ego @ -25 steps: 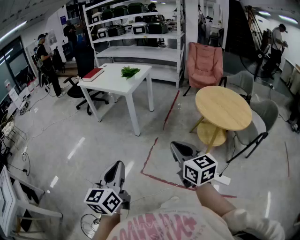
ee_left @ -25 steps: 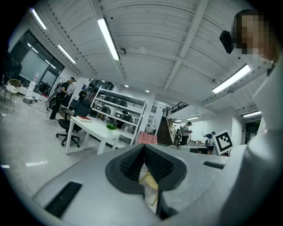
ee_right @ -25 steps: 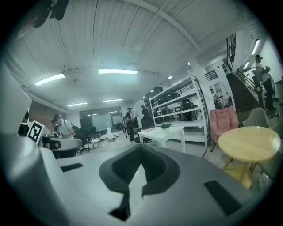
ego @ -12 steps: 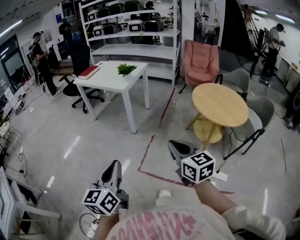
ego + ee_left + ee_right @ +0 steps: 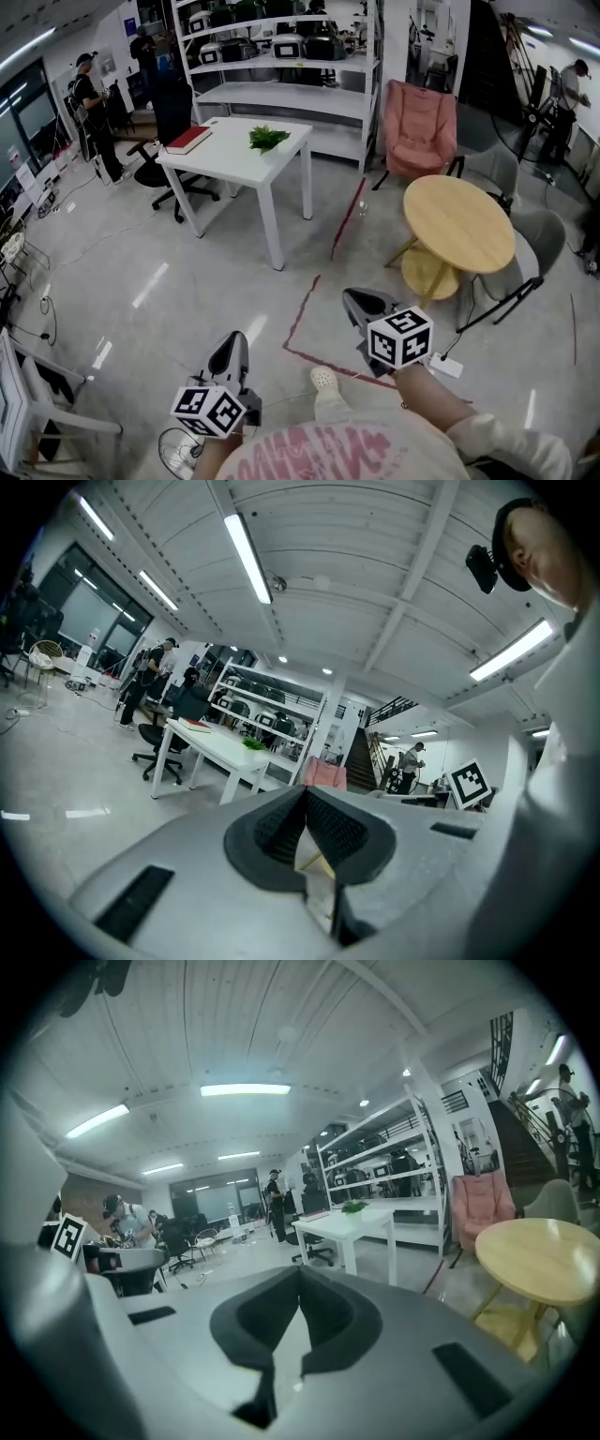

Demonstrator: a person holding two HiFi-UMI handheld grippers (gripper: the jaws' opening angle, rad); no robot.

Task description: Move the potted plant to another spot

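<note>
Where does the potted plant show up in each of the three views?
Head view: the potted plant is upper left of centre, on the right part of the white table.
Left gripper view: the plant is small, left of centre, on that table.
Right gripper view: the plant is small, just right of centre, on the table.
Shared landmark: the pink armchair, right of the table in every view.

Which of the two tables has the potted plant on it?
The white square table: the potted plant stands on it, near its far edge. The round wooden table has nothing on top.
</note>
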